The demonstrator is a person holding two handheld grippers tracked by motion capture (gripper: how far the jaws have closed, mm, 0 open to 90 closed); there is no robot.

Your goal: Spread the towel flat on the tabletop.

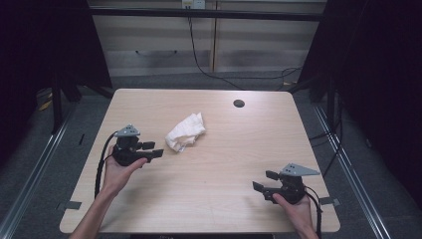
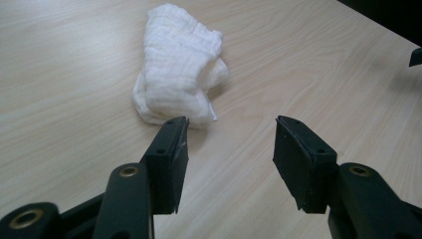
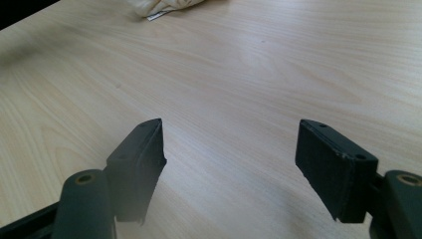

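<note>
The right gripper (image 3: 231, 164) holds its two black jaws wide apart over the pale wooden table (image 3: 259, 74), with nothing between them. The left jaw is slightly blurred. At the top edge, well beyond the jaws, lies the bottom of a white cloth (image 3: 161, 6). A dark strip cuts the top left corner.

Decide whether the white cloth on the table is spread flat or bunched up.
Bunched up: the white cloth sits as a crumpled, folded heap with raised creases, not flat.
</note>
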